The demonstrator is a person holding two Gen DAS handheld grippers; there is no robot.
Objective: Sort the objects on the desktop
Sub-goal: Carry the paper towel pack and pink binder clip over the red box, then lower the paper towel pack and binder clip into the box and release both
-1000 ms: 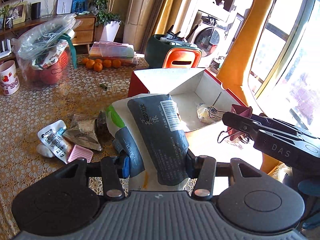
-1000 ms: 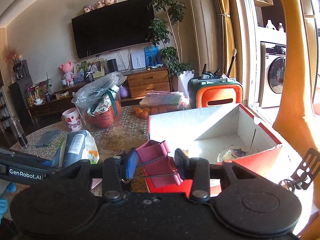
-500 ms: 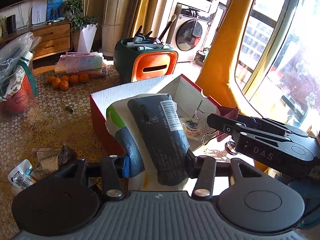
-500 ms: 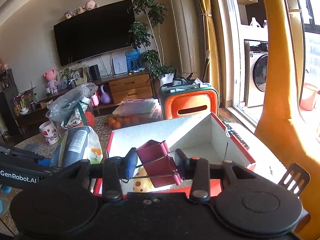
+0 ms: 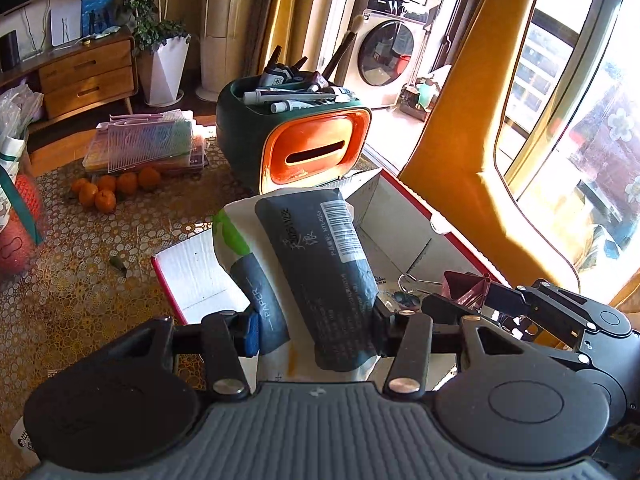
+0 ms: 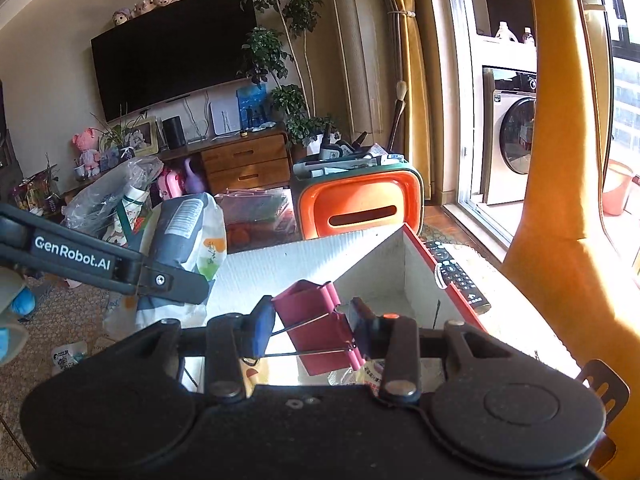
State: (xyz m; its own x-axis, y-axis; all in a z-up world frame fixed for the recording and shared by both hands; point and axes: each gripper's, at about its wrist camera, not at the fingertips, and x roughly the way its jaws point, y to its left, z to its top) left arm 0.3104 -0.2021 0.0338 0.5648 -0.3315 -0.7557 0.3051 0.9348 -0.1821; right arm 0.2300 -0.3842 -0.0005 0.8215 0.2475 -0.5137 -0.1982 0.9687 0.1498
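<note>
My left gripper (image 5: 314, 330) is shut on a grey and white tissue pack (image 5: 316, 264) and holds it above the open red box (image 5: 404, 216). My right gripper (image 6: 310, 326) is shut on a pink binder clip (image 6: 320, 324), also above the box (image 6: 304, 264), to the right of the pack. The clip shows in the left wrist view (image 5: 466, 286), and the pack shows in the right wrist view (image 6: 188, 232). A small wrapped item (image 5: 406, 300) lies inside the box.
A green and orange pen holder (image 5: 296, 140) stands behind the box. Oranges (image 5: 116, 188) and a stack of plastic cases (image 5: 148, 144) lie on the patterned tablecloth at the left. A remote control (image 6: 456, 276) lies by the box's right wall.
Both grippers moved forward and right with their loads, from beside the box to above it. The snack packets on the cloth left the view.
</note>
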